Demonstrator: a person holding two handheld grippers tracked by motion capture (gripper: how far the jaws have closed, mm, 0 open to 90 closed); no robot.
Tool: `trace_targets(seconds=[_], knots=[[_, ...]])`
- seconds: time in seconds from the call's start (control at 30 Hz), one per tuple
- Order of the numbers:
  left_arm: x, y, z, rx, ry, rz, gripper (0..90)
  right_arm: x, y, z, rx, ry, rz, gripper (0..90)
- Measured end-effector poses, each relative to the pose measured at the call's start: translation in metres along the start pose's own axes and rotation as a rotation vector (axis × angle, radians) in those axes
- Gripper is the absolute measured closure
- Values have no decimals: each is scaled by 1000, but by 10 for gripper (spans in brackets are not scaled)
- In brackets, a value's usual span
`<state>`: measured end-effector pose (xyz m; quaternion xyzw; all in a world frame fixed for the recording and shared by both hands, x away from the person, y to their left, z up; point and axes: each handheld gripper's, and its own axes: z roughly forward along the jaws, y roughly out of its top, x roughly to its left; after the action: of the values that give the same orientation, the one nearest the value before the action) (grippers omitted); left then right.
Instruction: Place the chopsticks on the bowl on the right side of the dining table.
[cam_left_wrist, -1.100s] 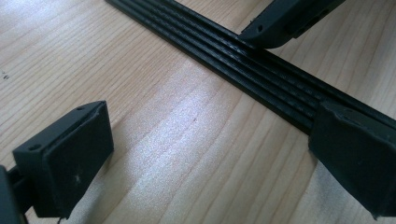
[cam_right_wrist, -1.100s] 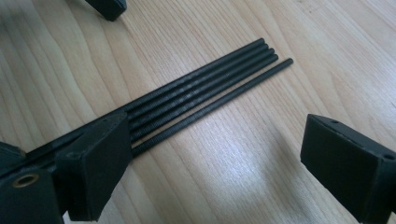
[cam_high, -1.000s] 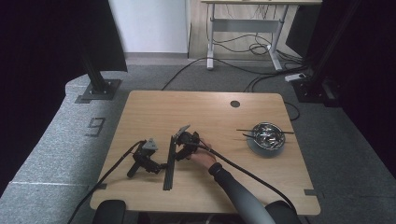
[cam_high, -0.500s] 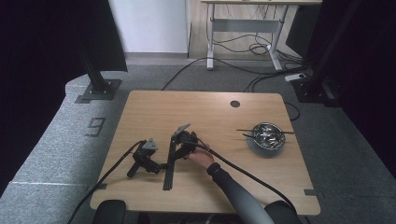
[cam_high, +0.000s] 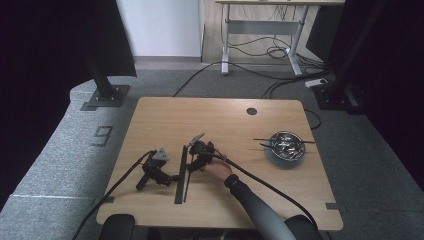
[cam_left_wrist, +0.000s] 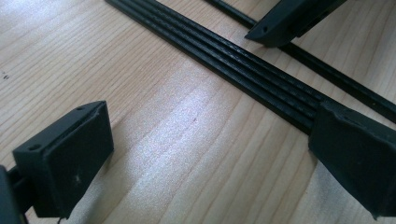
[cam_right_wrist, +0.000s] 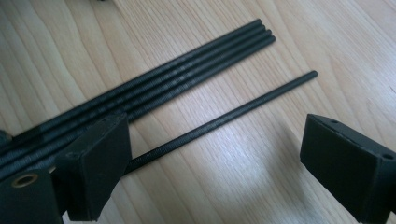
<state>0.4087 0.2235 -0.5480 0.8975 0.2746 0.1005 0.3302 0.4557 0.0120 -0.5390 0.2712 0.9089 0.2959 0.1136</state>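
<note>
A flat bundle of thin black rods lies on the wooden table, with one single rod lying loose beside it. My right gripper, held in a hand, hovers low over the rods. In the right gripper view its jaws stand open astride the single rod, with the bundle just beyond the left jaw. My left gripper rests on the table with no hand on it. It is open and faces the bundle, its right jaw lying over the rods.
A metal bowl on a grey dish stands at the right of the table, with thin black sticks laid across it. A round cable hole is at the back. Cables trail off the front edge.
</note>
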Motion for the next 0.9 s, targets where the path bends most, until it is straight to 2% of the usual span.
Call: trace_targets(seconds=[0.47, 0.6, 0.9], knots=[[0, 0, 0, -1, 0, -2, 0, -16, -23, -15, 5, 10, 40, 95], [0, 0, 0, -1, 0, -2, 0, -17, -29, -18, 4, 29, 52, 102], [0, 0, 0, 1, 0, 0, 0, -22, -39, -29, 10, 18, 75, 198]])
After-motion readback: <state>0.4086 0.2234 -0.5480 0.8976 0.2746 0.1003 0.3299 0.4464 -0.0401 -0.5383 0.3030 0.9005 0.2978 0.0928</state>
